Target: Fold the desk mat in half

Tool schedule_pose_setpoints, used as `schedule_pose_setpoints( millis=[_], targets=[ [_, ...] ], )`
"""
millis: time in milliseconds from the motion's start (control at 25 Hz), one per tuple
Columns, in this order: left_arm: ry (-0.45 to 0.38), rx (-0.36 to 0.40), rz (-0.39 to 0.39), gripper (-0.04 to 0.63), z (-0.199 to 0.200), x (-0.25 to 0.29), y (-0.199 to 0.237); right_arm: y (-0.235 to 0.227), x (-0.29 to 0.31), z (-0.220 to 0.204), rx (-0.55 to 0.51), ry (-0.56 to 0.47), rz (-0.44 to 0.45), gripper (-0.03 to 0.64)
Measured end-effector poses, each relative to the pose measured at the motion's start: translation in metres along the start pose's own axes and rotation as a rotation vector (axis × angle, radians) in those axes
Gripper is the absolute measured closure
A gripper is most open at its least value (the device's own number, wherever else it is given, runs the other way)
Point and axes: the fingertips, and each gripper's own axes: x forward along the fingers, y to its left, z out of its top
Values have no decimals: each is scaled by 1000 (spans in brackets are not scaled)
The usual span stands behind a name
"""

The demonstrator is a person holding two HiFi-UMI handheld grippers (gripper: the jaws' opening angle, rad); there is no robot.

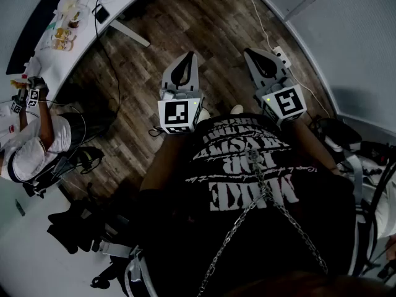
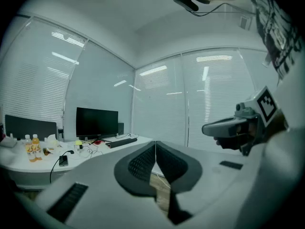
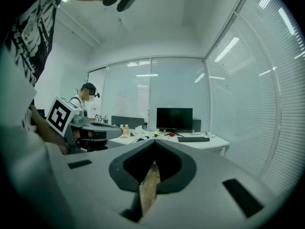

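Observation:
No desk mat shows in any view. In the head view both grippers are held close to the person's chest, pointing out over a wooden floor (image 1: 185, 23). My left gripper (image 1: 189, 56) is shut with nothing between its jaws; in its own view the dark pads meet at the tip (image 2: 155, 142). My right gripper (image 1: 252, 52) is also shut and empty, its pads closed together (image 3: 154, 141). The two grippers are side by side, a short way apart, and each shows at the edge of the other's view: the right gripper (image 2: 228, 127) and the left gripper (image 3: 102, 128).
A long white desk (image 1: 68, 48) at the far left carries bottles (image 2: 32, 147), cables, a monitor (image 2: 96, 122) and a keyboard (image 2: 121, 142). Another person (image 1: 37, 141) stands by it holding grippers. A power strip (image 1: 279, 52) lies on the floor by the glass wall.

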Motion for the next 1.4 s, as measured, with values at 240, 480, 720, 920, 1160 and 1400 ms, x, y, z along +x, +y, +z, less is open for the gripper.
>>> schedule_pose_setpoints(
  millis=[240, 480, 720, 920, 1160, 1400],
  targets=[
    [15, -50, 2, 586, 5, -18, 36, 26, 22, 12, -3, 16, -28, 617],
    [14, -56, -25, 586, -1, -24, 62, 48, 44, 16, -24, 8, -29, 617],
    [17, -6, -29, 586, 0, -12, 63, 40, 49, 15, 52, 1, -19, 617],
    [37, -55, -43, 586, -10, 18, 51, 11, 54, 7, 56, 9, -23, 617],
    [34, -81, -22, 588, -10, 65, 50, -26, 83, 1, 33, 23, 42, 617],
    [37, -72, -8, 588, -7, 114, 46, -65, 104, 4, 26, 17, 98, 617]
  ],
)
